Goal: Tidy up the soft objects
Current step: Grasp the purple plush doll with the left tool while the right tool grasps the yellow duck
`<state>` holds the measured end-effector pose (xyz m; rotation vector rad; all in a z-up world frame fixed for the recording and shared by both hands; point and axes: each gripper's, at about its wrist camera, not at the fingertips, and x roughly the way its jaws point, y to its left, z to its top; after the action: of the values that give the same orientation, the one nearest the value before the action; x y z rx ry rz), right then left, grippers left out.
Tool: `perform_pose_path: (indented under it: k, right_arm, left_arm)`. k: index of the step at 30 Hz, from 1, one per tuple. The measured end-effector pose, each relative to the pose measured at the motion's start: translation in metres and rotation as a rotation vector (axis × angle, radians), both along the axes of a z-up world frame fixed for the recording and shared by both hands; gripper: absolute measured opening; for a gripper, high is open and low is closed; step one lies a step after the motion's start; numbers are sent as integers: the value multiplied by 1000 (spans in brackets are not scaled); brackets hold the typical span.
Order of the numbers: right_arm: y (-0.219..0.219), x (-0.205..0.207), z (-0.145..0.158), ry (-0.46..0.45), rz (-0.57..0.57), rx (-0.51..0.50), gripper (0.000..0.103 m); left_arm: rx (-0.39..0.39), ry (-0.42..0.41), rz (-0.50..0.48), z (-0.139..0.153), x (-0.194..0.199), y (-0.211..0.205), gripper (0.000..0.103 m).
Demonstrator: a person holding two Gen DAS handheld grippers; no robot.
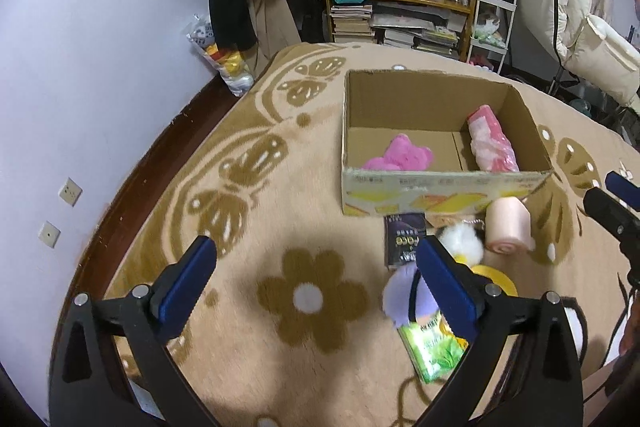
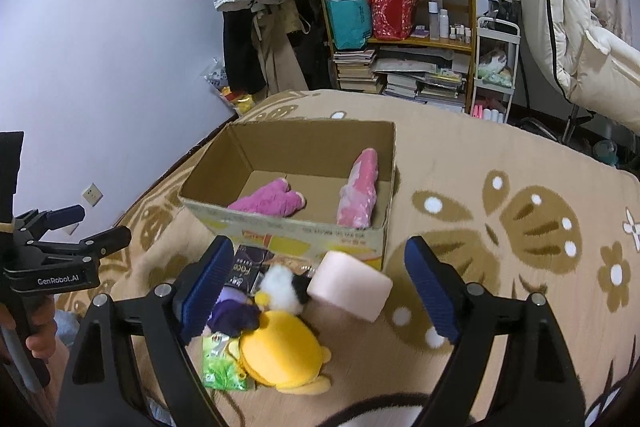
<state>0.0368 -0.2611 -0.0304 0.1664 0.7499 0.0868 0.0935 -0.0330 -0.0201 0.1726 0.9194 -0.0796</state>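
Both tongs, left (image 1: pixel 316 279) and right (image 2: pixel 320 287), gape empty, 2 pink softies already in the box (image 2: pixel 280 227) ahead, perhaps 4 more, yellow plush (image 2: pixel 280 351) included, waiting below the right pair.

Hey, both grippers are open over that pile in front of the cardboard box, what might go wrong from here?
1. The pile is tight: the yellow plush, purple plush and white pom-pom touch, so the right gripper may drag a neighbour along.
2. The pink roll lies on its side and might roll away.
3. The green packet could get grabbed by mistake.
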Motion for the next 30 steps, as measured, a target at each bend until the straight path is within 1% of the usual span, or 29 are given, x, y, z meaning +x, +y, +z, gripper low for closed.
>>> perform_pose_path:
  k: [6,9,15,26,30]
  right_arm:
    - [7,-13,-9,21,5,-16,92]
    - [10,-18,-15,30,4,-29,92]
    - [10,-25,-29,53,8,-19,92]
    - [14,-23,-55,129,29,16,92]
    - [16,-18,-68,166,37,32,92]
  left_arm:
    - [-20,27,-4,-9,-15,1,99]
    - [-14,27,-11,-14,-21,0,99]
    - [-21,40,-28,-27,-30,-3,99]
    - [-76,70,-68,-43,-27,-13,99]
    - [-80,87,-87,-51,-22,-19,99]
